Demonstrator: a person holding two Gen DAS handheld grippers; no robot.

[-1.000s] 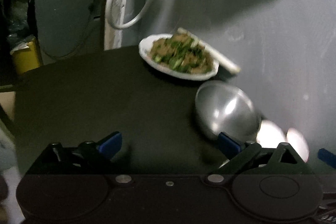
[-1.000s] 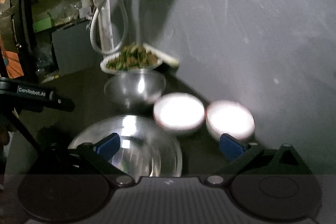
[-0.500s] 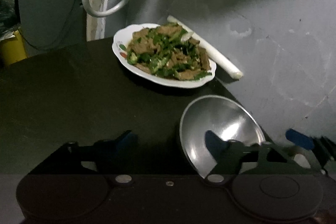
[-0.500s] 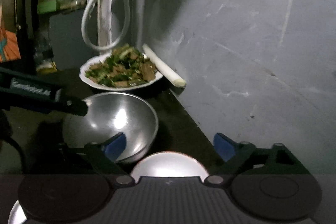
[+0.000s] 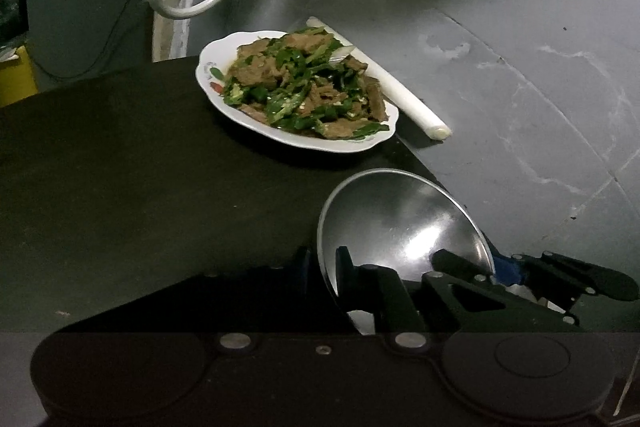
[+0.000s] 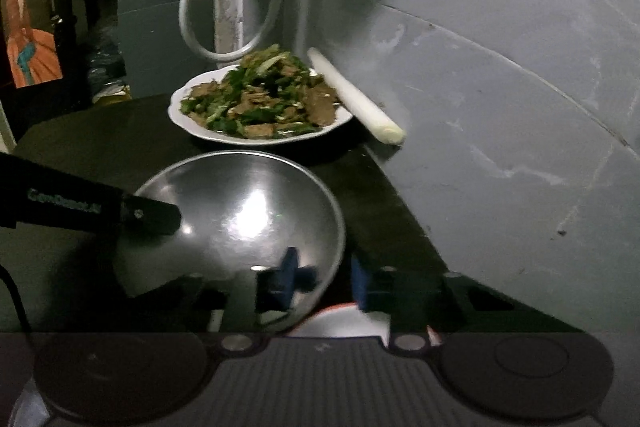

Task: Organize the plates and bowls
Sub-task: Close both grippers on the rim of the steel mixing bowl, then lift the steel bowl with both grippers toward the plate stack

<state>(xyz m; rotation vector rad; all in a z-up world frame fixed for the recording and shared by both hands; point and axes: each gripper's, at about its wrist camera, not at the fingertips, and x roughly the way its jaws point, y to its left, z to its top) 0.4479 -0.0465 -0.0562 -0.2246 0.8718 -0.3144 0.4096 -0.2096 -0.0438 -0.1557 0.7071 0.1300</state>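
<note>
"GenRobot.AI" on left tongs (image 6: 120,215), closing on steel bowl (image 6: 256,219)

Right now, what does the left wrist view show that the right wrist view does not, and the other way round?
Only the left wrist view: a yellow container at its left edge.
Only the right wrist view: an orange picture at the far left.
Both: the plate of food, the white stalk beside it, the hose loop and the steel bowl. The bowl's rim sits between the closing jaws of the left gripper on one side and the right gripper on the other.
</note>
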